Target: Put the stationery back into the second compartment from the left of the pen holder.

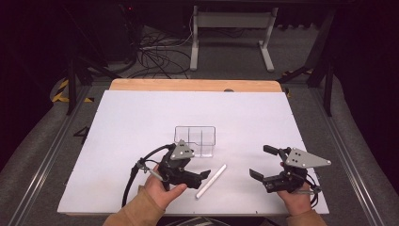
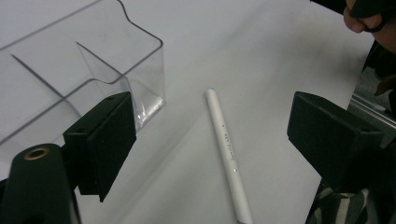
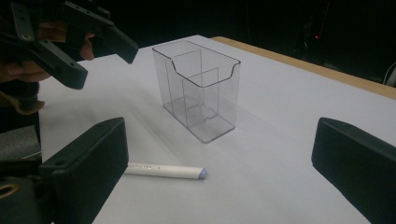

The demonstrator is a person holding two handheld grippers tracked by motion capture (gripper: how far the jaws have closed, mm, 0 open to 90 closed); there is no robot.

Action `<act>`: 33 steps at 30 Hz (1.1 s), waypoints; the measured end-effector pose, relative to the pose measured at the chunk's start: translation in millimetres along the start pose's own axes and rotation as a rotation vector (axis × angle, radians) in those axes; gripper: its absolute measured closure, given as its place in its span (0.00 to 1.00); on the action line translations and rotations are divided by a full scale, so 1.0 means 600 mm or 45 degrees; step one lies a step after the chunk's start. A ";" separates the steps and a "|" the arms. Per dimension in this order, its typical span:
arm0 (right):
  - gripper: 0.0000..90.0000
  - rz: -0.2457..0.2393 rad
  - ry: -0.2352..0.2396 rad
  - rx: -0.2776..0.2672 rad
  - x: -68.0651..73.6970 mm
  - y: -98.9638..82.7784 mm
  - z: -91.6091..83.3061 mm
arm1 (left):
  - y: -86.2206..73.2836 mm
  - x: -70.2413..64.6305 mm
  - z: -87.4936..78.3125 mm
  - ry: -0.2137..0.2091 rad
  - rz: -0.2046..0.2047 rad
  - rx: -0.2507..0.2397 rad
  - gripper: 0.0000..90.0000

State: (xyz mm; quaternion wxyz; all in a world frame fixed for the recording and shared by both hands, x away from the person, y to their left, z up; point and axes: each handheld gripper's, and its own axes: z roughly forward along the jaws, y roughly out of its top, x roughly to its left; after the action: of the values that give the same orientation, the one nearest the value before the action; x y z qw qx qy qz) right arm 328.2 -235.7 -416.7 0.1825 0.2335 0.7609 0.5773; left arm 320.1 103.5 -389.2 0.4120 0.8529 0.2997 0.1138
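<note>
A white pen (image 1: 211, 181) lies diagonally on the white board (image 1: 141, 113), near the front. Behind it stands a clear plastic box (image 1: 195, 140) with compartments and nothing inside that I can see. My left gripper (image 1: 201, 177) is open, just left of the pen and low over the board. In the left gripper view the pen (image 2: 226, 149) lies between the spread jaws and the box (image 2: 84, 60) is at the upper left. My right gripper (image 1: 262, 162) is open and holds nothing, to the right of the pen. Its view shows the box (image 3: 198, 88), the pen (image 3: 166, 171) and the left gripper (image 3: 105, 65).
The board rests on a wooden table whose far edge (image 1: 195, 85) shows behind it. Metal rails (image 1: 56, 141) run along both sides. Beyond the table, cables (image 1: 160, 56) and a white desk frame (image 1: 230, 33) stand on the floor.
</note>
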 end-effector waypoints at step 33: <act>0.05 -0.005 0.012 0.012 0.002 -0.001 0.001 | 0.009 -0.023 0.105 -0.053 -0.060 0.312 0.28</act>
State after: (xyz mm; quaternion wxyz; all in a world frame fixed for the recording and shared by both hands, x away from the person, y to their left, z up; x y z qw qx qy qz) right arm 327.8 -234.7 -417.4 0.1789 0.2300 0.7650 0.5744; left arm 339.4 52.7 -424.5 0.3133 0.8918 0.3228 0.0488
